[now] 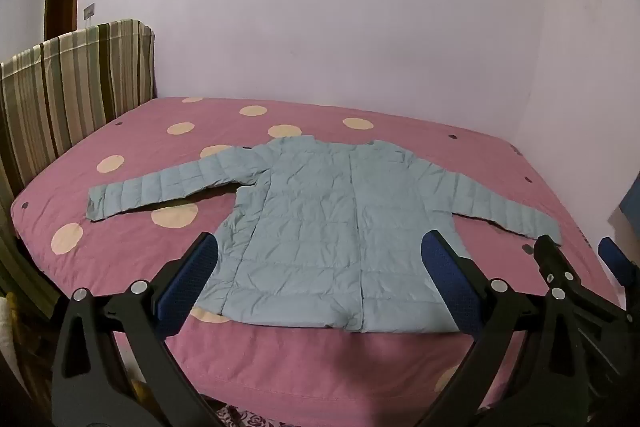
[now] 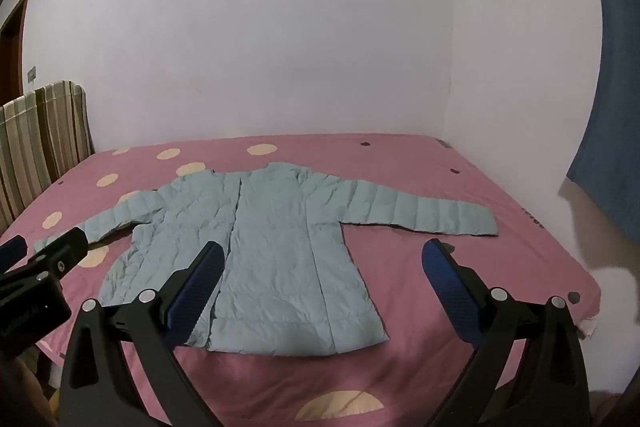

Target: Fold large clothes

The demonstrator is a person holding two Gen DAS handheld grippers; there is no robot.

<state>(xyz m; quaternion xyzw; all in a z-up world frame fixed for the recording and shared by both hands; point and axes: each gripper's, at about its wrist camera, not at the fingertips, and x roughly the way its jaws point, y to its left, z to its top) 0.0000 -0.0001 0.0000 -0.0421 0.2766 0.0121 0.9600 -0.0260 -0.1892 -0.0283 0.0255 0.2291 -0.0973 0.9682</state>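
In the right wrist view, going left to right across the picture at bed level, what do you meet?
Striped headboard → the left gripper poking in at the edge → jacket's left sleeve → jacket body → jacket's right sleeve → bare pink bedspread → blue curtain.

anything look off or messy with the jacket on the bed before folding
Nothing stands out. The jacket lies flat on the bed with both sleeves spread out, only lightly wrinkled. Both the left gripper and right gripper hover open, touching nothing.
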